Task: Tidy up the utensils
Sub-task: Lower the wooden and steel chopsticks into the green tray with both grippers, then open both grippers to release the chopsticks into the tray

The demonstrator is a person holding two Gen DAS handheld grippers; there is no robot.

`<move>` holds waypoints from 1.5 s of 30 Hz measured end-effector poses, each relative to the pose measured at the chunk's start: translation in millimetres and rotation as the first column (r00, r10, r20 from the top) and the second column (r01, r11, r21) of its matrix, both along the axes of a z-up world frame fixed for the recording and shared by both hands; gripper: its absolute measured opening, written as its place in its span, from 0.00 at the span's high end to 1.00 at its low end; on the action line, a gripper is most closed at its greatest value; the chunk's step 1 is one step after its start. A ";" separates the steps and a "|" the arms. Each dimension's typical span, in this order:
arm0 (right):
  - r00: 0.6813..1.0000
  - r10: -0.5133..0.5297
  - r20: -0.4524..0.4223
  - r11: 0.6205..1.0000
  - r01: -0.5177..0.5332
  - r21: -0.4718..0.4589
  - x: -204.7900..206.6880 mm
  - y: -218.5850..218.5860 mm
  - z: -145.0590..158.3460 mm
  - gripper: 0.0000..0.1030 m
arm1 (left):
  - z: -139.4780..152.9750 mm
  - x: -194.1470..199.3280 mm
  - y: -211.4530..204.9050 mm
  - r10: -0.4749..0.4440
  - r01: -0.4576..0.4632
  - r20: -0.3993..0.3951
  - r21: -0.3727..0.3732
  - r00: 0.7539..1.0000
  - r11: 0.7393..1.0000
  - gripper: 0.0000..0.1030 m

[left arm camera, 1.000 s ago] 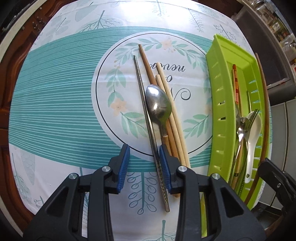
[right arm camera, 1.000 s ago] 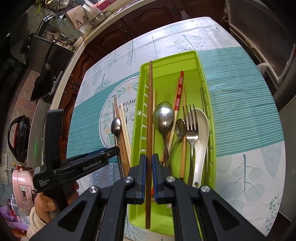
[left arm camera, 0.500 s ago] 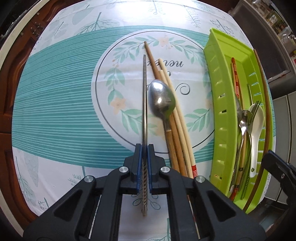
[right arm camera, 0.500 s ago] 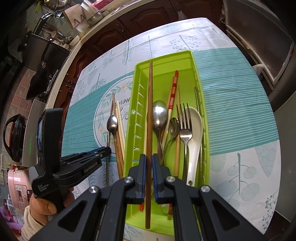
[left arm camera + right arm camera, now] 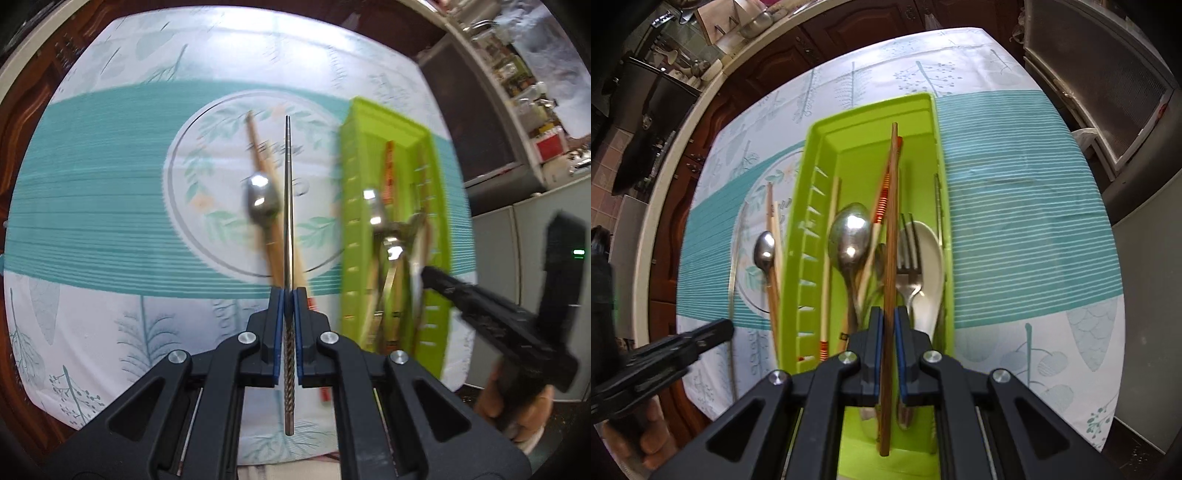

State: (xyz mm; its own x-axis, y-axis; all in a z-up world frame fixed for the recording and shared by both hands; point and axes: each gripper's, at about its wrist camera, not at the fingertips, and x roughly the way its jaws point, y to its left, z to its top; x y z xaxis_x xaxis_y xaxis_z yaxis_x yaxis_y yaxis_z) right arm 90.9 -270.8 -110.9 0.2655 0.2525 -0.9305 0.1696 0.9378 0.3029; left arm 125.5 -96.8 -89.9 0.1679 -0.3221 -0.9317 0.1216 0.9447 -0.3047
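Leaf-printed tablecloth (image 5: 110, 314) fills both views. At lower centre, the left gripper (image 5: 289, 295) clamps a metal chopstick (image 5: 288, 206); the right gripper (image 5: 887, 314) clamps a brown wooden chopstick (image 5: 892, 221) above the green tray (image 5: 798, 236), centre frame.

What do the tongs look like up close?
Both are black plastic. The left tongs and right tongs each have two angular arms with cut-out holes, round silver screws at the joints, and blue pads lining the inside of the fingers. A small green light glows on the right tongs' body.
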 end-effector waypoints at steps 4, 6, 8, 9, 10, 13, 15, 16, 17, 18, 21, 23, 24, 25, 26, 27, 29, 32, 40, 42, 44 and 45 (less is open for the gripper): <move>1.000 -0.001 -0.024 1.000 0.001 0.016 -1.7 -1.8 -5.2 0.94 | 27.0 -4.8 -14.5 -0.049 0.051 0.042 -0.046 0.998 0.998 0.97; 1.000 -0.016 -0.020 1.000 0.016 0.020 -4.2 -5.4 -3.5 0.94 | 33.5 -4.4 -26.4 -0.070 0.073 0.050 -0.054 0.996 0.996 0.97; 0.999 -0.035 -0.008 0.999 0.036 0.015 -7.4 -10.4 0.0 0.94 | 35.3 -0.8 -41.6 -0.084 0.087 0.059 -0.058 0.995 0.994 0.97; 0.999 -0.039 -0.002 0.999 0.039 0.014 -8.8 -11.8 1.9 0.93 | 35.3 -3.4 -45.9 -0.088 0.092 0.063 -0.057 0.994 0.994 0.97; 0.999 -0.041 0.003 0.999 0.041 0.015 -10.1 -13.0 3.7 0.94 | 34.5 -3.2 -51.0 -0.091 0.094 0.066 -0.054 0.994 0.994 0.97; 0.998 -0.049 0.024 0.999 0.049 0.015 -15.6 -15.5 9.7 0.93 | 26.5 -0.5 -61.4 -0.088 0.090 0.061 -0.043 0.994 0.995 0.97; 0.998 -0.047 0.033 0.999 0.046 0.016 -18.9 -14.9 12.0 0.94 | 15.5 1.1 -65.9 -0.088 0.090 0.057 -0.029 0.994 0.996 0.97; 0.998 -0.044 0.035 0.999 0.044 0.016 -19.9 -14.8 12.8 0.94 | 11.3 1.0 -67.3 -0.088 0.090 0.056 -0.023 0.995 0.996 0.97; 0.998 -0.040 0.039 0.999 0.039 0.014 -21.1 -13.8 13.7 0.94 | 5.3 1.9 -68.2 -0.090 0.091 0.053 -0.016 0.995 0.996 0.97; 0.998 -0.035 0.043 0.999 0.035 0.014 -22.0 -12.3 14.5 0.94 | 0.5 1.4 -68.9 -0.095 0.096 0.049 -0.006 0.994 0.995 0.97; 0.998 -0.024 0.051 1.000 0.023 0.012 -23.1 -9.7 15.2 0.94 | -9.5 -1.7 -70.1 -0.110 0.110 0.035 0.014 0.993 0.994 0.97; 0.999 -0.016 0.052 1.000 0.016 0.007 -21.8 -7.0 13.5 0.94 | -9.2 -6.0 -70.7 -0.128 0.128 0.044 0.020 0.991 0.992 0.97; 0.999 -0.013 0.051 1.000 0.013 0.006 -20.4 -6.0 11.9 0.94 | -7.5 -9.2 -71.2 -0.141 0.140 0.051 0.024 0.989 0.990 0.96; 0.999 -0.012 0.048 1.000 0.012 0.007 -19.6 -4.8 10.3 0.94 | -5.4 -12.3 -71.4 -0.151 0.149 0.056 0.028 0.987 0.988 0.96; 0.999 -0.013 0.043 1.000 0.012 0.008 -18.1 -4.1 7.7 0.94 | -3.7 -14.9 -71.2 -0.159 0.157 0.059 0.033 0.986 0.987 0.96; 0.999 -0.014 0.040 1.000 0.013 0.012 -17.3 -3.4 5.7 0.93 | -1.6 -17.1 -69.9 -0.163 0.161 0.063 0.035 0.985 0.986 0.95; 0.999 -0.011 0.033 1.000 0.010 0.024 -15.9 -1.2 1.2 0.93 | 1.6 -20.3 -65.9 -0.164 0.161 0.067 0.035 0.984 0.986 0.88; 1.000 0.005 0.029 1.000 -0.006 0.024 -14.5 3.7 -3.7 0.93 | 8.5 -24.5 -55.8 -0.145 0.140 0.087 0.059 0.986 0.988 0.77; 0.997 0.074 0.030 0.997 -0.075 0.036 -16.1 26.8 -3.0 0.93 | 18.4 -25.9 -10.6 -0.051 0.042 0.119 0.078 0.992 0.996 0.62; 0.996 0.077 0.033 0.996 -0.078 0.031 -16.0 30.5 -0.3 0.93 | 15.4 -25.1 0.7 -0.028 0.019 0.111 0.084 0.993 0.996 0.62; 0.997 0.074 0.036 0.997 -0.075 0.026 -16.1 32.3 2.1 0.93 | 11.5 -24.8 11.2 -0.009 0.001 0.099 0.087 0.995 0.996 0.62; 0.997 0.071 0.038 0.997 -0.072 0.022 -16.5 33.0 3.9 0.93 | 9.0 -24.6 16.7 0.001 -0.009 0.095 0.092 0.995 0.996 0.62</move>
State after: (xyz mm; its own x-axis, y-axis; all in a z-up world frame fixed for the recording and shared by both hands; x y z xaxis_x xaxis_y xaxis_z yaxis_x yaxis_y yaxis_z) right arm 74.4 -237.8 -107.0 0.2800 0.2934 -0.9141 0.0903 0.9399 0.3294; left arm 100.9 -80.0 -80.9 0.2582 -0.2348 -0.9371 0.1409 0.9688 -0.2039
